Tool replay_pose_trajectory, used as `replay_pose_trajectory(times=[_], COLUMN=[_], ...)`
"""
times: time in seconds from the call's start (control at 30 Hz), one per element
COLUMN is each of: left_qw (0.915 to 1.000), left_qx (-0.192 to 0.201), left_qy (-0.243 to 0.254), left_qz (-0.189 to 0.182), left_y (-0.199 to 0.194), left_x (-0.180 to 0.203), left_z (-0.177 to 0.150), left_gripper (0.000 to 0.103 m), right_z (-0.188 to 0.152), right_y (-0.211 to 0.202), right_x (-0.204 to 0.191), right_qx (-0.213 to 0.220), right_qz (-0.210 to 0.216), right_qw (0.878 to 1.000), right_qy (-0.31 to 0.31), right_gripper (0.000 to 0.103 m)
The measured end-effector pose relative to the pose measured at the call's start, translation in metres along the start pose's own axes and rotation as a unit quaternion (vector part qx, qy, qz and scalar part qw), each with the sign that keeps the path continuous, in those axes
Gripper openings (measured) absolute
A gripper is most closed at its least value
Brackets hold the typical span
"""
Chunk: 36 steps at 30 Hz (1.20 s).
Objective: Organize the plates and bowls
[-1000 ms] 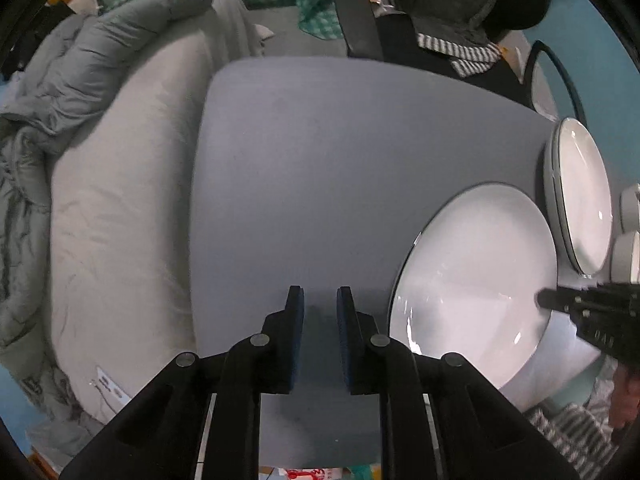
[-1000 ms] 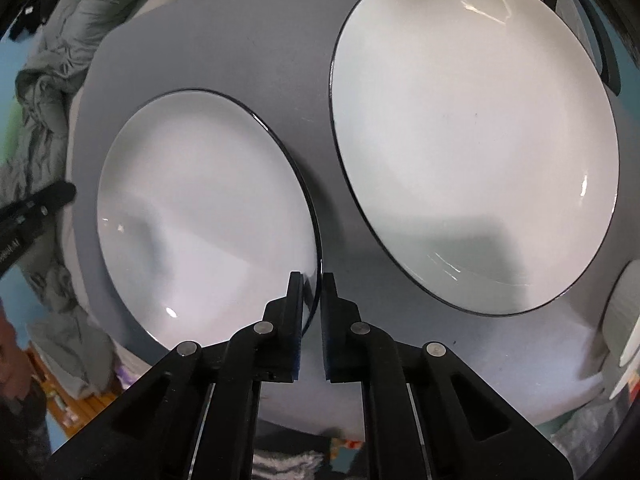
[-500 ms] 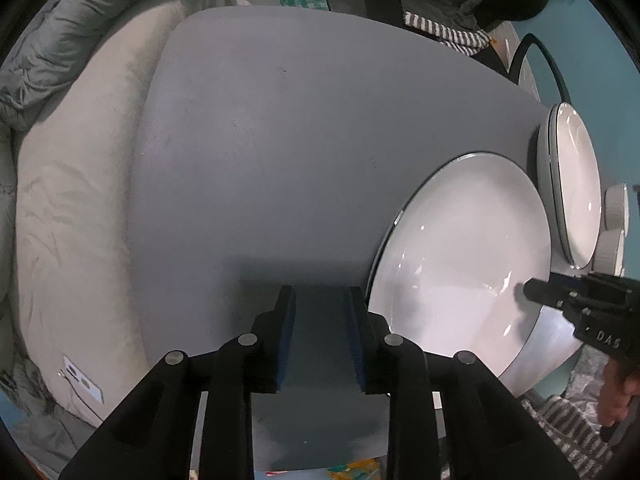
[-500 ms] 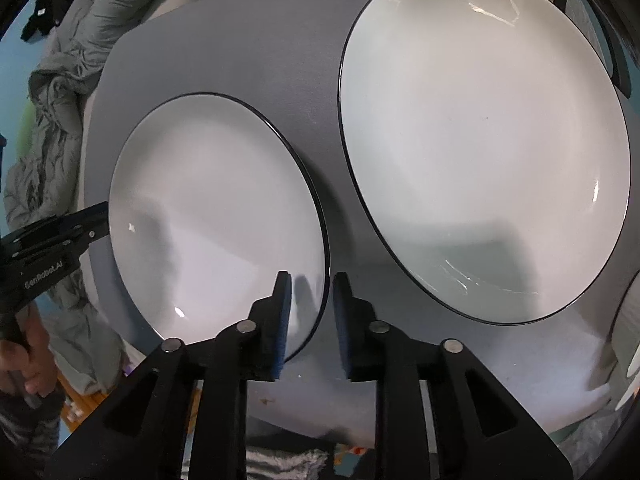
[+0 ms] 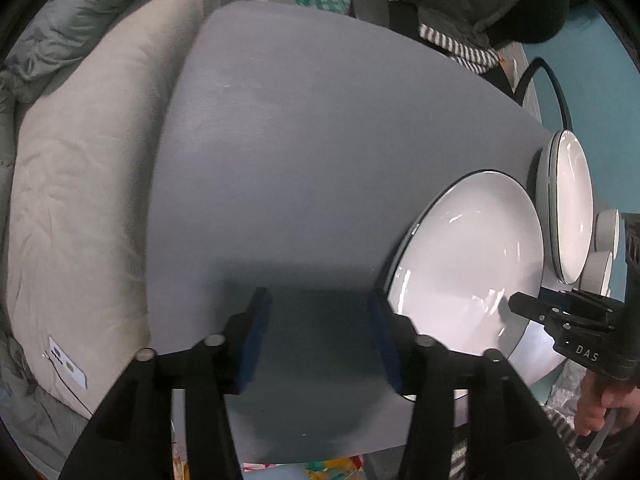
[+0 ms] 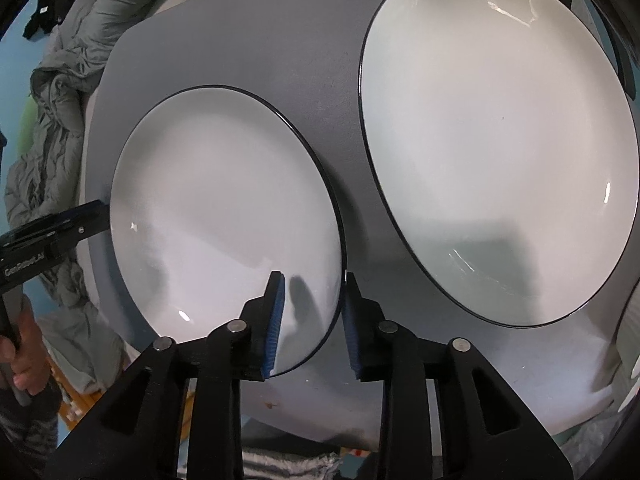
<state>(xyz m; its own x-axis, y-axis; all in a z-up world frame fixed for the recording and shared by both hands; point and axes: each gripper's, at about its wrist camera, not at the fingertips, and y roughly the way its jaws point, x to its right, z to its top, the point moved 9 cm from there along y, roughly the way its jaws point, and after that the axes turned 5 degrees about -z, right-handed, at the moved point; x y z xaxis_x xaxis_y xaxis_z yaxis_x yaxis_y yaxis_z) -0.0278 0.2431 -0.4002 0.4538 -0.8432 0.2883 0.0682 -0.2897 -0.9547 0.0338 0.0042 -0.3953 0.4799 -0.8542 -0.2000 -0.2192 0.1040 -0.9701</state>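
Left wrist view
Table: a grey table top (image 5: 320, 152) fills most of the view.
Left gripper: the left gripper (image 5: 320, 336) points down at bare table, its jaws opening and about half apart, with nothing between them; its right finger (image 5: 384, 344) sits just beside the near plate's rim.
Near plate: a white plate with a dark rim (image 5: 468, 264) lies flat at the table's right edge.
Far plate: a second, bigger plate (image 5: 570, 208) lies just beyond it, apart from it.
Bowls: two small white bowls (image 5: 606, 232) sit at the far right, partly hidden.
Right gripper: its black tip (image 5: 532, 306) reaches over the near plate's right rim; a hand (image 5: 600, 404) holds it below.
Around: a pale cushion (image 5: 80, 200) and grey bedding lie left of the table; a chair draped with dark and striped clothes stands behind it.

Right wrist view
Right gripper: the right gripper (image 6: 312, 312) is opening, its jaws a narrow way apart; the near plate's (image 6: 224, 216) rim lies between the blue pads, which do not press on it.
Far plate: the bigger plate (image 6: 496, 132) lies to the right, a strip of table between the two.
Left gripper: its tip (image 6: 88, 216) is beside the near plate's left rim, held by a hand (image 6: 24, 352).
In the way: nothing lies on either plate.
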Motion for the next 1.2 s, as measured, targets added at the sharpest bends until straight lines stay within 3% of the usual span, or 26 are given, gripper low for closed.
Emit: replay_pose_trajectory(times=[0.13,0.23,0.27,0.8,0.87,0.97,1.2], left_qw=[0.9996,0.9988,0.9983,0.9993,0.9994,0.9994,0.9993], left_qx=[-0.005,0.008,0.017,-0.005,-0.005,-0.011,-0.011], left_qy=[-0.017,-0.025,-0.027,0.018,0.017,0.016,0.027], left_qz=[-0.023,-0.041,-0.048,-0.032,-0.029,-0.029,-0.024], left_y=[-0.001,-0.008,-0.012,0.013,0.015,0.02,0.024], left_x=[-0.006,-0.006,-0.005,0.011,0.011,0.012,0.017], left_z=[-0.006,-0.008,-0.008,-0.01,-0.007,-0.005,-0.007], left_gripper=[0.056,0.074,0.075,0.075,0.07,0.053,0.046], right_z=[0.0,-0.001,-0.001,0.0,0.0,0.001,0.002], right_y=[-0.001,0.0,0.001,0.0,0.0,0.002,0.002], right_x=[-0.002,-0.002,-0.002,-0.002,-0.002,-0.002,-0.005], right_qx=[0.004,0.002,0.001,0.006,0.006,0.006,0.012], right_qz=[0.001,0.001,0.001,-0.01,-0.012,-0.016,-0.021], right_qw=[1.0,1.0,1.0,1.0,1.0,1.0,0.999], right_qy=[-0.002,-0.002,-0.001,-0.012,-0.012,-0.014,-0.024], right_gripper=[0.033,0.033,0.034,0.037,0.037,0.037,0.037])
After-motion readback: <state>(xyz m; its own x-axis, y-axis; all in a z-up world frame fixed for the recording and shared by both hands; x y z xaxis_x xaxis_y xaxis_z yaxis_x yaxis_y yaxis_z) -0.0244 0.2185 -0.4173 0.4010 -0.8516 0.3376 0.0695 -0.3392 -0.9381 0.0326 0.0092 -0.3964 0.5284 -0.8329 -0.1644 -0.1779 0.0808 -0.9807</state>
